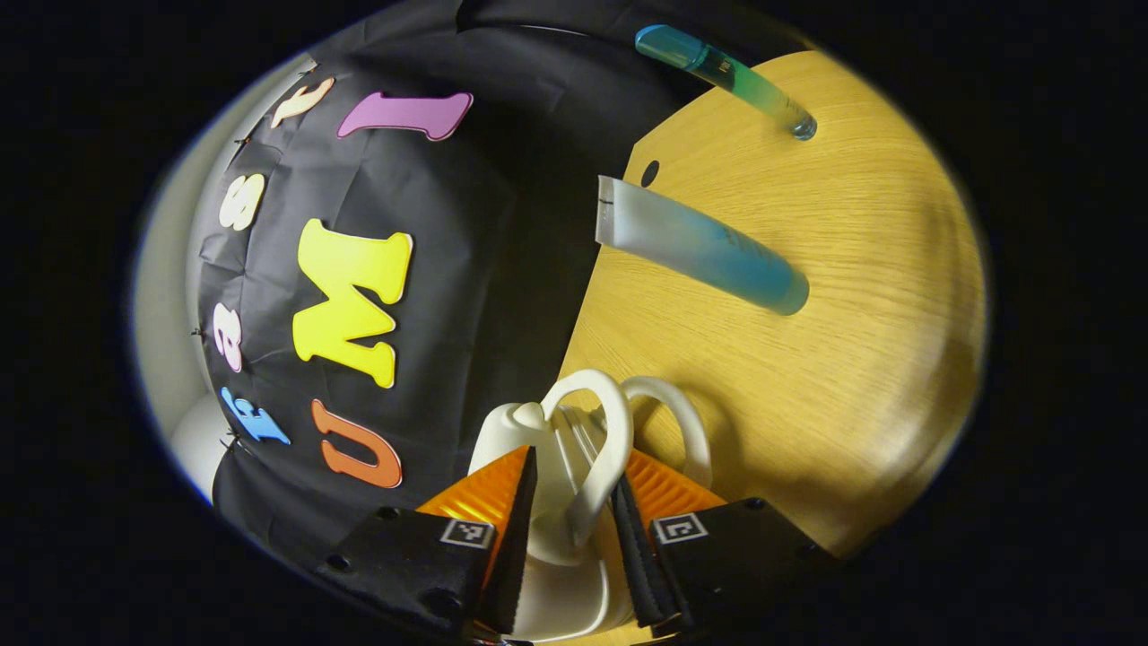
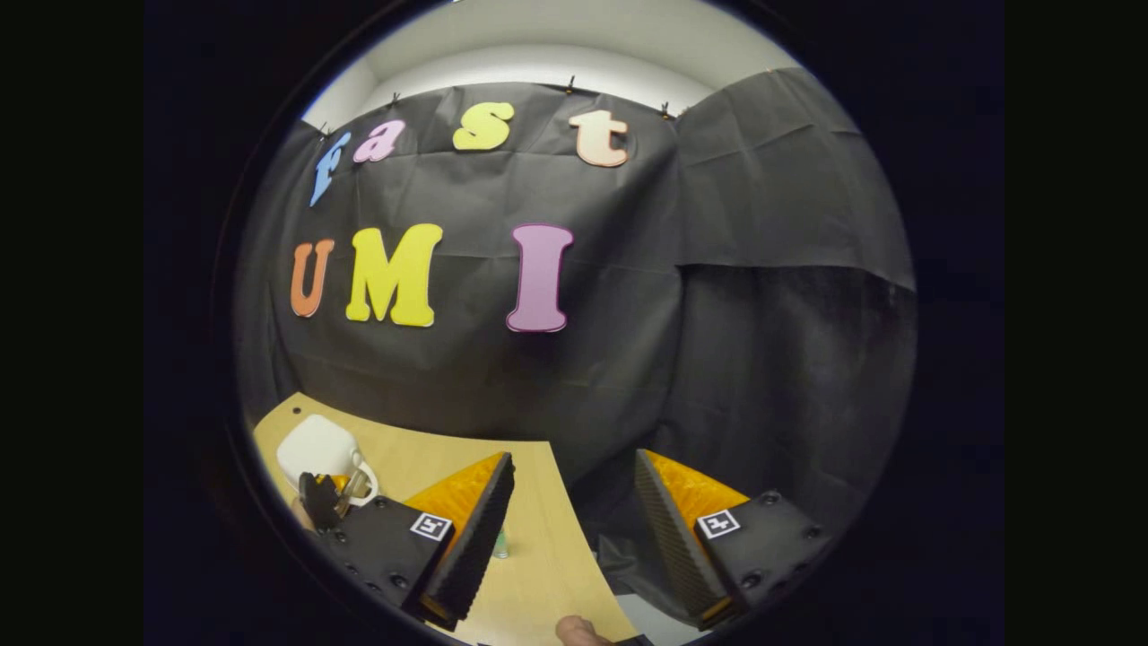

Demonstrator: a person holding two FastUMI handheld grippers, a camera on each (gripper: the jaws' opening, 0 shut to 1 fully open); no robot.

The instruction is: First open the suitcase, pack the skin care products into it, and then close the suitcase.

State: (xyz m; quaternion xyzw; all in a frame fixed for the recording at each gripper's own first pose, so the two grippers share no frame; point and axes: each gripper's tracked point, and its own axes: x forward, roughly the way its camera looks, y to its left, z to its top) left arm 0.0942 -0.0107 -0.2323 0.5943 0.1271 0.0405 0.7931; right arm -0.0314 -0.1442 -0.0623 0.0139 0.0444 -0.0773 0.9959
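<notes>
Over the wooden table: left gripper rolled sideways, clamped on white suitcase handle; right gripper raised, fingers apart, holding nothing.

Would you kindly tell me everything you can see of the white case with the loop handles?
The white case looks like glossy hard plastic, small and rounded, with two thin arched handles at its top. In the left gripper view it sits between the left gripper fingers, which close on one handle, above the wooden table. In the right gripper view the case appears farther off, over the table's far corner, lid shut as far as can be told.
</notes>
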